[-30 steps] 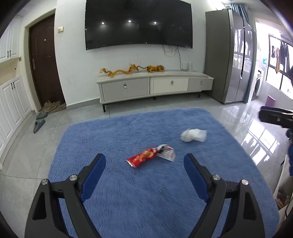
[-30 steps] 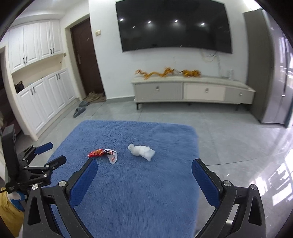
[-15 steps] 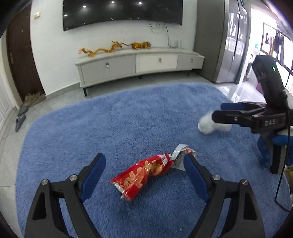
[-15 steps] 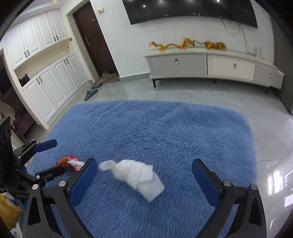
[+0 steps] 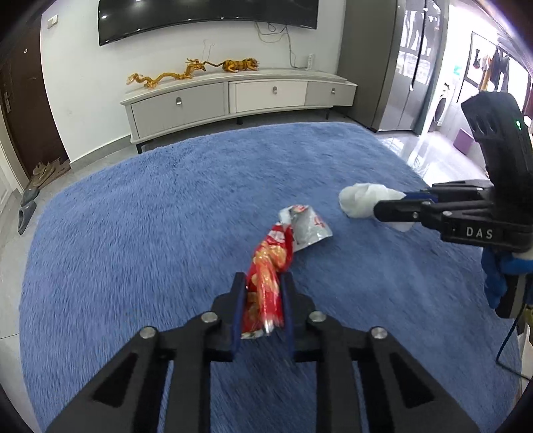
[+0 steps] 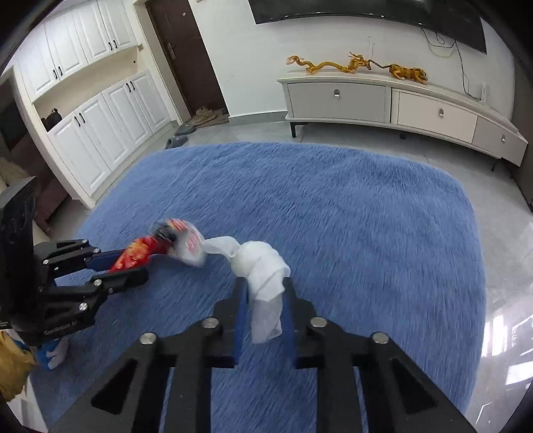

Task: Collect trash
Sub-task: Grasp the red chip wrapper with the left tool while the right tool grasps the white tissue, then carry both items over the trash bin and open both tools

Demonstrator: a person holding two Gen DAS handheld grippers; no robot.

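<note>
While both of your grippers are closed on trash above the rug, the findings run as follows, nearest item first.

Left gripper (image 5: 263,283): your jaws are drawn in tight on the lower part of the red snack wrapper (image 5: 268,266); the blue pads press it from both sides.
Red snack wrapper: it stands up out of your left jaws, its torn silver end (image 5: 306,223) flaring away from you. The right wrist view shows it blurred; whether it touches the pile cannot be told.
Right gripper (image 6: 265,289): your jaws are nearly closed on the white crumpled tissue (image 6: 263,266), which is pinched between the blue pads.
White crumpled tissue: the bulk bunches above your right fingertips, one tail hangs down between the jaws, and a twisted end (image 6: 220,244) reaches left toward the wrapper. In the right wrist view the two overlap; contact cannot be confirmed.
Relation of the grippers: in the left wrist view your right gripper enters from the right edge, with the tissue at its tip just beside the wrapper's silver end.
Blue rug (image 5: 140,213): shaggy pile, lying under both grippers and both pieces of trash.
Tiled floor (image 6: 339,135): pale and glossy, bordering the rug.
TV cabinet (image 5: 233,96): low, white, against the far wall, well apart from the rug's far edge.
Gold dragon ornaments (image 5: 166,76): lying along the cabinet top.
Television (image 5: 206,13): dark screen on the wall above the cabinet.
</note>
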